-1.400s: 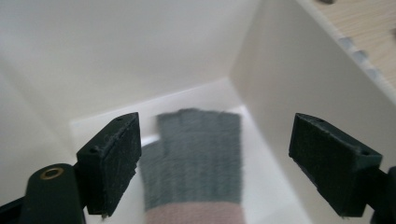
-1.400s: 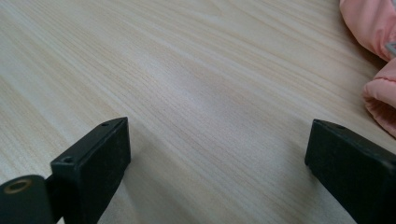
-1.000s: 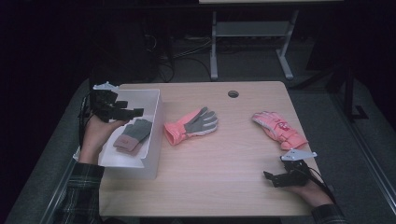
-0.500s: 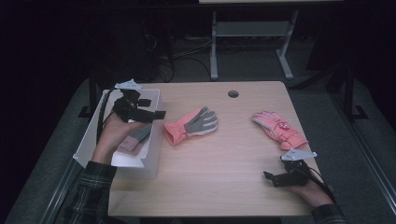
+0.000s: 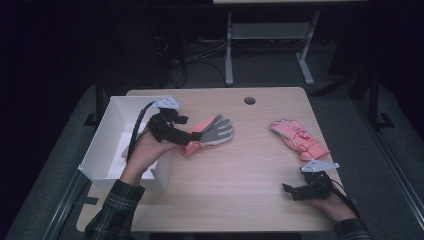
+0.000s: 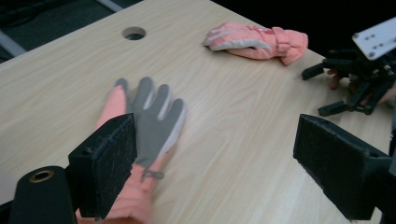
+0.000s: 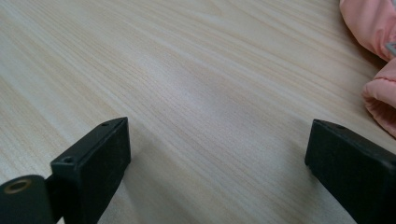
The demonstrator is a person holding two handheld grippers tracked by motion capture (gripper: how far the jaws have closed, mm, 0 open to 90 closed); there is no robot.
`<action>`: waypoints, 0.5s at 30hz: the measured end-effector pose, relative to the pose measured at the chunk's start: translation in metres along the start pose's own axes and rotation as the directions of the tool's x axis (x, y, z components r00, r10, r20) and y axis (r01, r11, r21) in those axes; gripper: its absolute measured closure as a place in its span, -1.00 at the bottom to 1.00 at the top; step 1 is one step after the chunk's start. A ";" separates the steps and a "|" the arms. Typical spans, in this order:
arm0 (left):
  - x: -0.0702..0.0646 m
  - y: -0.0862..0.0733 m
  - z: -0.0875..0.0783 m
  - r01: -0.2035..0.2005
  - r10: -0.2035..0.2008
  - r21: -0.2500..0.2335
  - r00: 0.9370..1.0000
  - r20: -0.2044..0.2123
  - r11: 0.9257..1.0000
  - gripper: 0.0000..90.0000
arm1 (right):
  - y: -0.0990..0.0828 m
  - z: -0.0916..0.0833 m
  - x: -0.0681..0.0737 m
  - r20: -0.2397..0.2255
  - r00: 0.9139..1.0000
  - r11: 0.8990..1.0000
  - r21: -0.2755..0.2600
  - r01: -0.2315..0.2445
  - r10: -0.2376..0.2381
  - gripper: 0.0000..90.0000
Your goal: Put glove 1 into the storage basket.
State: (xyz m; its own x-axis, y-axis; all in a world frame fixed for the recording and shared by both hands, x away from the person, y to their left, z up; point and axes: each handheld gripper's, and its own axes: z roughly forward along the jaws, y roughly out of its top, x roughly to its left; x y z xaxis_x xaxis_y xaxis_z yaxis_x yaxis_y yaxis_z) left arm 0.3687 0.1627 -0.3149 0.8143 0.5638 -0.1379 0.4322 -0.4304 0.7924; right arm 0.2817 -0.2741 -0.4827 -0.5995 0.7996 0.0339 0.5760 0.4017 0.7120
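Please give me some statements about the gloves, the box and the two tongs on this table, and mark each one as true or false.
1. The left tongs are open, with the grey-palmed glove in front of them. True.
2. The right tongs are shut on the pink glove. False: their jaws stand wide apart over bare table, and that glove lies apart from them.
3. The grey-palmed glove lies inside the white box. False: it lies on the table, to the right of the box.
4. A round hole sits near the far edge of the table. True.
5. Both gloves lie flat on the wood. True.
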 end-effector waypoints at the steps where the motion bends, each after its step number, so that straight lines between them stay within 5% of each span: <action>1: -0.003 0.000 0.003 -0.007 0.007 0.002 1.000 0.003 1.000 -0.71 | 0.000 0.000 0.000 0.001 1.000 1.000 0.000 0.001 -0.001 -0.86; 11: -0.027 -0.013 0.030 -0.055 0.054 0.030 0.998 0.033 0.998 -0.71 | 0.000 0.000 0.000 0.000 1.000 1.000 0.000 0.001 -0.001 -0.86; 15: -0.035 -0.017 0.034 -0.118 0.119 0.056 0.993 -0.016 0.991 -0.70 | 0.000 0.000 0.000 0.001 1.000 1.000 0.000 0.001 -0.001 -0.86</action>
State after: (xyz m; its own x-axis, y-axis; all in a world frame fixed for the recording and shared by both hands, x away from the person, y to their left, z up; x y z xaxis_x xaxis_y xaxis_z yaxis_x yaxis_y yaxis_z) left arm 0.3462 0.1256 -0.3436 0.8540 0.5193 -0.0331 0.3539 -0.5330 0.7686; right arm 0.2817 -0.2741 -0.4827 -0.5997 0.7995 0.0328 0.5753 0.4023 0.7122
